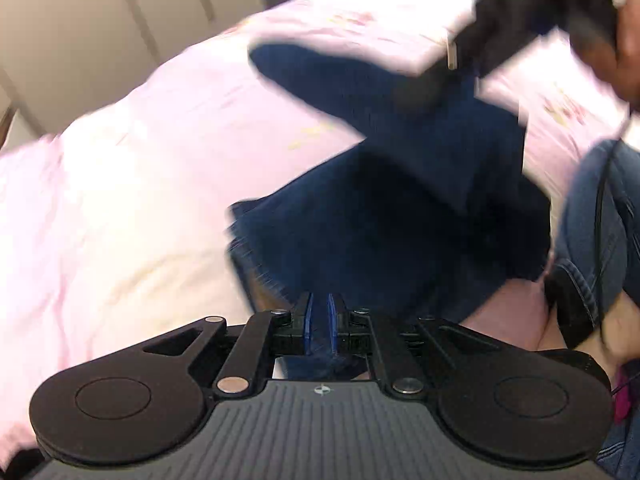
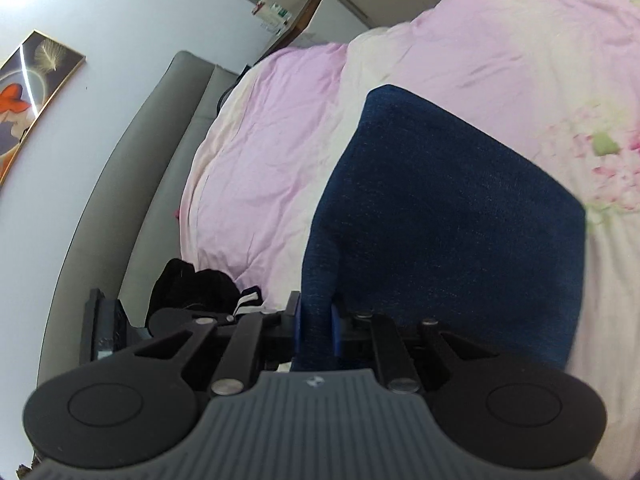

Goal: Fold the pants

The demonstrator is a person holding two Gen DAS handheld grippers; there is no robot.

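One pair of pants, dark blue denim. Two grippers: left gripper and right gripper, two blue pads each. One bed, with one pink quilt. One grey headboard. One framed picture on the wall. One heap of black clothing.

bedroom | pink duvet | grey headboard | wall picture
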